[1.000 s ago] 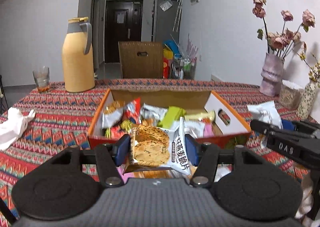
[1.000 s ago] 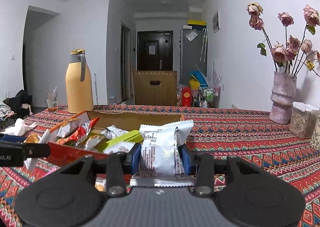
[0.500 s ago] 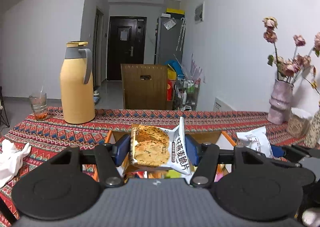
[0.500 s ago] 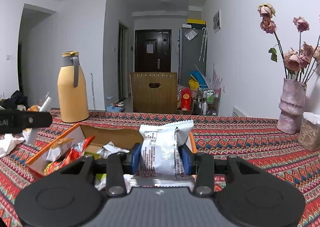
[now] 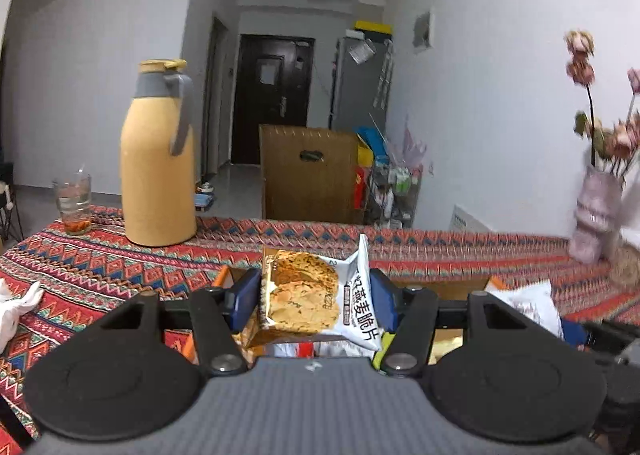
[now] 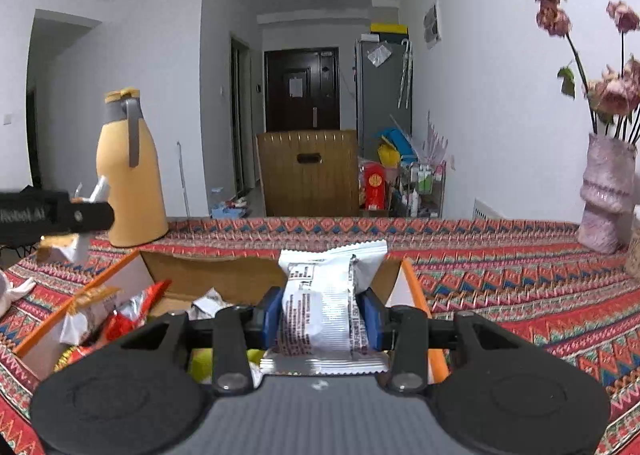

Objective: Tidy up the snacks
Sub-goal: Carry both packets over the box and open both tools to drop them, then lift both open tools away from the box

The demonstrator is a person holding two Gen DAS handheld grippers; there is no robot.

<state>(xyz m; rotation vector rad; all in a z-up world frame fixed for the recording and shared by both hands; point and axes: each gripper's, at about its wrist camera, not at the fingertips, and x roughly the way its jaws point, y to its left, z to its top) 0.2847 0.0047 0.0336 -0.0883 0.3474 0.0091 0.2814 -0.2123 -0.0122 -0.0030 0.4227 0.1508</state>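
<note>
Two packets are lifted clear of the snack box (image 6: 208, 275) in the space of a second: the left gripper (image 5: 316, 297), closed on an oat-crisp packet (image 5: 312, 301), is now raised so far that only a sliver of the box rim is seen under it at 6 o'clock, where a second ago the whole open box was laid out below. The right gripper (image 6: 322, 317) is clamped on a white packet (image 6: 326, 307) above the box's right end, with loose wrappers (image 6: 104, 311) left inside at 9 o'clock. The thermos (image 5: 158, 159) is seen at 10 o'clock on the patterned tablecloth (image 6: 520, 295). Both items are judged taken out for sorting; neither has been set down yet.
</note>
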